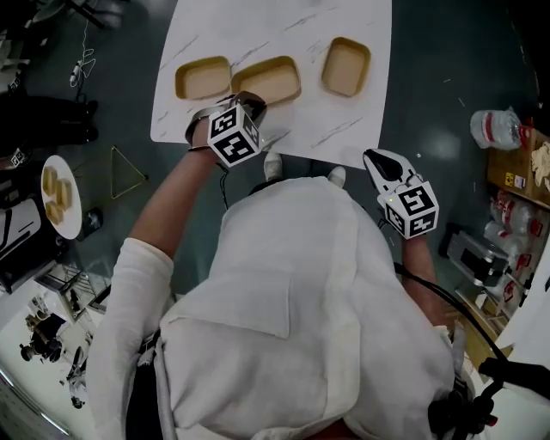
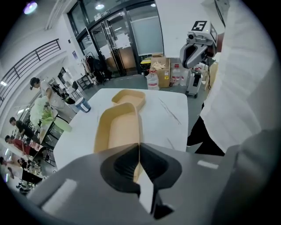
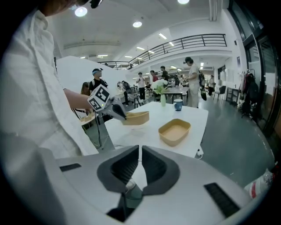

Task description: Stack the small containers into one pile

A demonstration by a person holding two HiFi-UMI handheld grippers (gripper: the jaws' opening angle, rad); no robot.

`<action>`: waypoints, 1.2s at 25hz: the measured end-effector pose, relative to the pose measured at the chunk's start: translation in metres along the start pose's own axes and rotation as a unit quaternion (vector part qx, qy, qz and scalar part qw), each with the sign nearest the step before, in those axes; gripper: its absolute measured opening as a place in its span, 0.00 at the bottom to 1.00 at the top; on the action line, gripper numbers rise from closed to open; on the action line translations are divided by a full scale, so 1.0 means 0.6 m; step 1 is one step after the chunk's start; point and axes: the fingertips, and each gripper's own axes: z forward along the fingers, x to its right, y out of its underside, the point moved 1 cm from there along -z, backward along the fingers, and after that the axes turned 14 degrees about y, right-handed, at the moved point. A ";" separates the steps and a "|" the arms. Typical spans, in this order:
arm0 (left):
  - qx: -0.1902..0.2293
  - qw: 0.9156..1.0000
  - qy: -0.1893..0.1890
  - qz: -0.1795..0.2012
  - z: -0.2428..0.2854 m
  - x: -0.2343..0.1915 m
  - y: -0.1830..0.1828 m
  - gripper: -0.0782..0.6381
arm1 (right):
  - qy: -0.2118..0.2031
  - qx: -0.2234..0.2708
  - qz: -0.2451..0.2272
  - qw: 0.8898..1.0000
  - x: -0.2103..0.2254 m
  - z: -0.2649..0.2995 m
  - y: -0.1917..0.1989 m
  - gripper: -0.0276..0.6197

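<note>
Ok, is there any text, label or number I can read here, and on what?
No text can be read in any view.
On the left marker cube and the right marker cube: black-and-white square patterns only, no letters.
On the containers: no print visible.
On the bottle: label too blurred to read.
On the cardboard box: print too small to read.

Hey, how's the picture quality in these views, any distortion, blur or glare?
Head view: dim around the bright white table. Left gripper view: fisheye-bent, black corners, left hand-held gripper blurry, its container sharper. Right gripper view: railing bows, ceiling lights flare.
</note>
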 end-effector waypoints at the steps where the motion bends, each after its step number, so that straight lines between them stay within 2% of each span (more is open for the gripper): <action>1: -0.001 1.000 -0.003 0.000 -0.009 0.001 0.005 0.13 | -0.006 0.001 -0.003 1.000 -0.001 0.004 -0.002 0.05; 8: -0.014 0.999 -0.029 0.001 -0.077 0.002 0.037 0.13 | -0.031 0.005 -0.022 0.999 -0.009 0.027 -0.026 0.05; 13: -0.035 0.999 -0.040 0.010 -0.117 -0.014 0.093 0.13 | -0.039 0.005 -0.028 0.999 -0.023 0.042 -0.040 0.05; 23: -0.093 0.993 -0.053 0.057 -0.151 -0.087 0.212 0.13 | -0.026 0.002 -0.011 1.000 -0.055 0.068 -0.058 0.05; 30: -0.110 0.990 -0.038 0.084 -0.135 -0.125 0.275 0.13 | -0.002 -0.001 0.014 1.000 -0.086 0.086 -0.065 0.05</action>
